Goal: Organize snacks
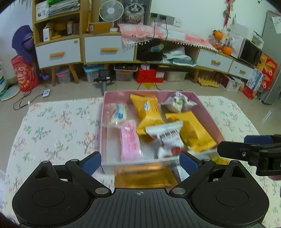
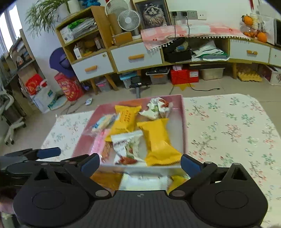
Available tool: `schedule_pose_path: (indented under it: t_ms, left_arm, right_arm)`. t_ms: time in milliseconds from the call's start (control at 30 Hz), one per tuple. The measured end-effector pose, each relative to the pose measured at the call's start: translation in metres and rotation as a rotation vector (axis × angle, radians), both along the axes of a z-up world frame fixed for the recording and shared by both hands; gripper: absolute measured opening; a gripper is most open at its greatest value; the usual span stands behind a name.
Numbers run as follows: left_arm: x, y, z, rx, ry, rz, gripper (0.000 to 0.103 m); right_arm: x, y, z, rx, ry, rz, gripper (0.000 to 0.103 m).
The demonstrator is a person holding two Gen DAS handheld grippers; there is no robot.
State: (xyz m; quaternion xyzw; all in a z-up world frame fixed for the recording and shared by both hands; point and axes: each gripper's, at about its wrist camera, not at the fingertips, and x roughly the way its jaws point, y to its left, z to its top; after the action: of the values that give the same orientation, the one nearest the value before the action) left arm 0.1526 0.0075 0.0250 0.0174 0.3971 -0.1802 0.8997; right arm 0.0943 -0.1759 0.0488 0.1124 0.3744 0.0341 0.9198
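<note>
A shallow pink box (image 1: 209, 112) (image 2: 183, 122) sits on the floral tablecloth and holds several snack packets: two yellow packs (image 1: 147, 112) (image 2: 158, 140), a pink pack (image 1: 130, 140), a white and red pack (image 1: 168, 138) (image 2: 126, 145), a white wrapped candy pack (image 1: 177, 102) (image 2: 156, 107) and a clear pack with blue print (image 1: 118, 113) (image 2: 103, 122). My left gripper (image 1: 140, 162) is open and empty at the box's near wall. My right gripper (image 2: 140, 164) is open and empty there too, and shows at the right of the left wrist view (image 1: 245, 152).
The floral tablecloth (image 1: 52, 133) (image 2: 237, 131) covers the table on both sides of the box. Beyond the far edge is the floor, with a cabinet (image 1: 105, 50), storage boxes and a fan (image 1: 111, 10) against the wall.
</note>
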Motion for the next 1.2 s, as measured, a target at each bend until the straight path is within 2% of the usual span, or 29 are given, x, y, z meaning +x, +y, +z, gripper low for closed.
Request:
schedule_pose_path:
  t_ms: [267, 533, 667, 800, 967, 1200]
  left_arm:
    - [-0.033, 0.004, -0.003, 0.002, 0.025, 0.01, 0.1]
    - [-0.058, 0.009, -0.021, 0.041, 0.033, 0.005, 0.1]
    - [-0.067, 0.013, -0.027, 0.07, 0.009, 0.001, 0.1]
    - [-0.074, 0.017, -0.033, 0.066, 0.005, 0.001, 0.1]
    - [-0.089, 0.015, -0.04, 0.082, -0.032, -0.037, 0.1]
    - [-0.11, 0.009, -0.053, 0.046, -0.079, -0.096, 0.1]
  right_arm:
    - [-0.025, 0.006, 0.0, -0.06, 0.004, 0.024, 0.077]
    - [-0.042, 0.004, -0.012, -0.081, 0.015, 0.011, 0.078]
    - [-0.055, 0.004, -0.015, -0.132, 0.015, 0.023, 0.078]
    - [-0.069, 0.0, -0.018, -0.177, -0.001, 0.035, 0.078]
    - [-0.085, -0.009, -0.027, -0.22, 0.001, 0.048, 0.078]
    - [-0.111, -0.018, -0.046, -0.262, 0.003, 0.113, 0.078]
